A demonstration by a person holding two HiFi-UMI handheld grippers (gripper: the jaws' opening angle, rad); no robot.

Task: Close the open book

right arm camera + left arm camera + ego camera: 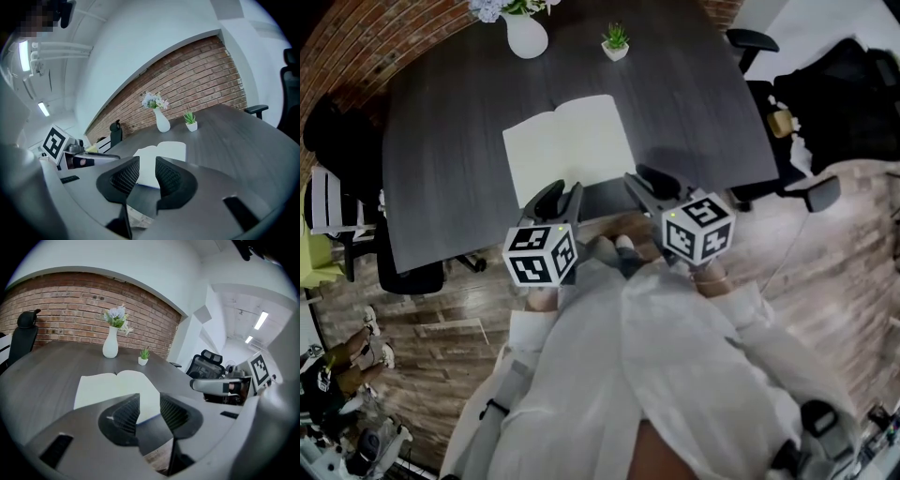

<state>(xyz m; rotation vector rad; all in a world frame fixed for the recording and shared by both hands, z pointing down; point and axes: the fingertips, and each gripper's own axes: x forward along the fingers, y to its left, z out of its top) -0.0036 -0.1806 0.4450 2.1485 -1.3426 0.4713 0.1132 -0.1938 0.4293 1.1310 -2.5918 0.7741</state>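
Observation:
An open book (567,148) with blank white pages lies flat on the dark grey table (441,169), near its front edge. My left gripper (563,195) hovers at the book's near left corner, and my right gripper (644,178) hovers just off its near right corner. Both stand open, with nothing between their jaws. In the left gripper view the book (115,386) lies just beyond the left gripper (149,408). In the right gripper view the book (161,157) shows past the right gripper (146,173), a little to its left.
A white vase of flowers (525,34) and a small potted plant (616,41) stand at the table's far edge. Black office chairs sit at the left (337,131) and right (752,42). A person's white sleeves fill the foreground below the grippers.

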